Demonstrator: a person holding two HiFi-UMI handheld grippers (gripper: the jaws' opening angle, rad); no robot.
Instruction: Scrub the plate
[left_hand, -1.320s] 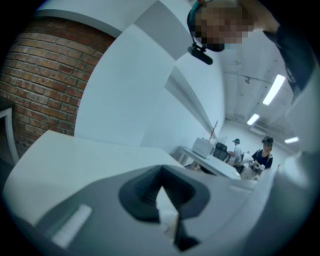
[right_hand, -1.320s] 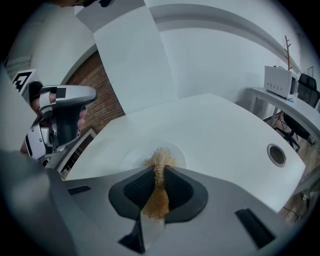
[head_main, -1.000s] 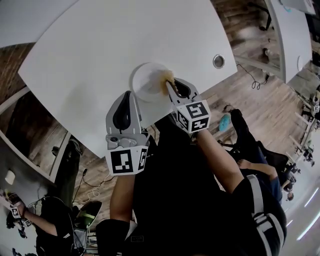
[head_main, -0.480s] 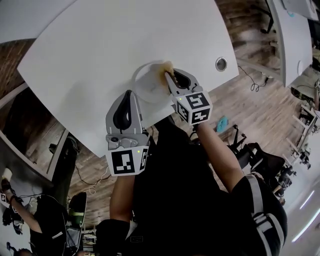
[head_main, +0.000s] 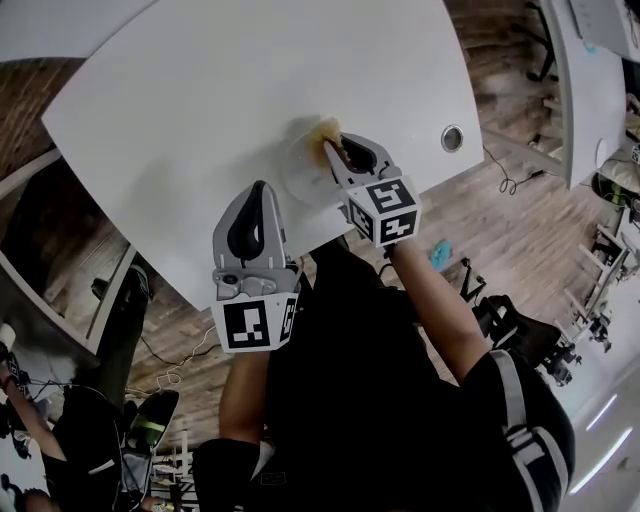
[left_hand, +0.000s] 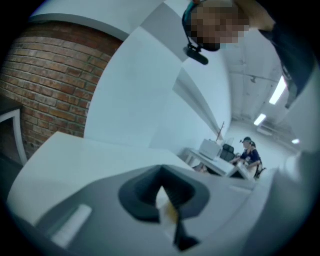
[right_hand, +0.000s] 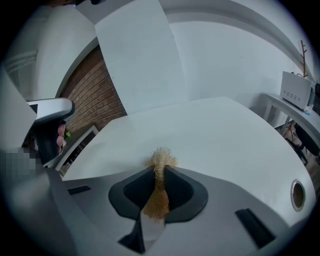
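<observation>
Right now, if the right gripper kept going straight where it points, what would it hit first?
Probably the white plate. The right gripper, shut on a golden scrubber, points down at it on the table, so the scrubber would meet it first; whether they already touch is unclear.

The right gripper (head_main: 330, 146) has slid its golden scrubber (head_main: 324, 129) from the plate's right rim up to its upper edge. The plate (head_main: 300, 172) now sits slightly further right in the head view.

White plate (head_main: 300, 172) — flat, tan scrubber (head_main: 328, 130) at rim
</observation>
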